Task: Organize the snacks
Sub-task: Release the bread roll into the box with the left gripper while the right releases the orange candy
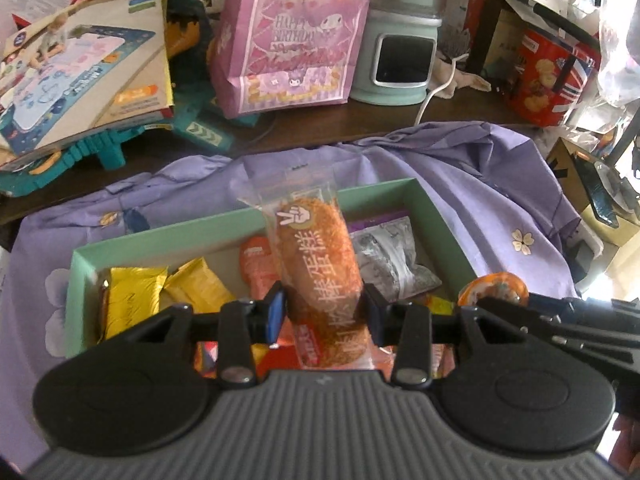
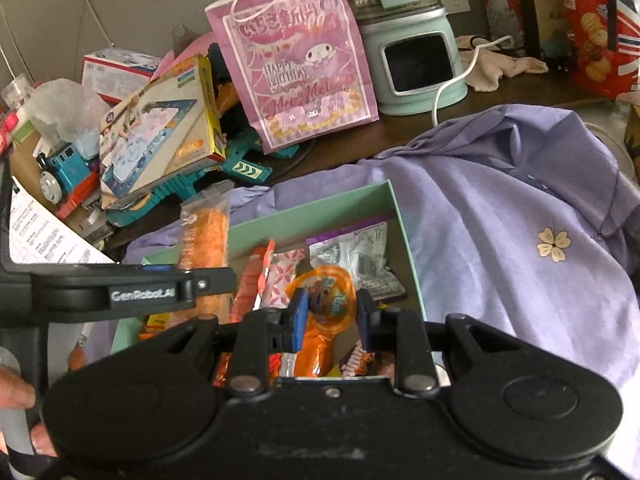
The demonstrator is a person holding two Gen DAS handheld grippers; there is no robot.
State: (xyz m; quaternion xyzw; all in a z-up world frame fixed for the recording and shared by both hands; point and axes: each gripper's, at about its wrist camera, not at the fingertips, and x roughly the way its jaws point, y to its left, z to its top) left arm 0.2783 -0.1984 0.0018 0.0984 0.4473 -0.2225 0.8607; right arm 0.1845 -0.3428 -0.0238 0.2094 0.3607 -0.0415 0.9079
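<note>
A mint-green open box (image 1: pixel 160 240) (image 2: pixel 304 216) lies on a purple cloth (image 1: pixel 480 184), holding yellow packets (image 1: pixel 132 296), a grey packet (image 1: pixel 388 256) and several other snacks. My left gripper (image 1: pixel 324 312) is shut on a clear-wrapped orange floss cake roll (image 1: pixel 316 256) (image 2: pixel 204 236), which it holds upright over the box. My right gripper (image 2: pixel 330 316) is shut on an orange jelly cup (image 2: pixel 324 304) (image 1: pixel 494 288) above the box's near right part. The two grippers hang side by side.
Behind the cloth stand a pink birthday bag (image 1: pixel 292 36), a mint appliance (image 1: pixel 400 60) with a white cord, a toy box (image 1: pixel 80 72), a blue toy train (image 2: pixel 64 172) and a red biscuit tin (image 1: pixel 548 76). A hand (image 2: pixel 16 396) shows at lower left.
</note>
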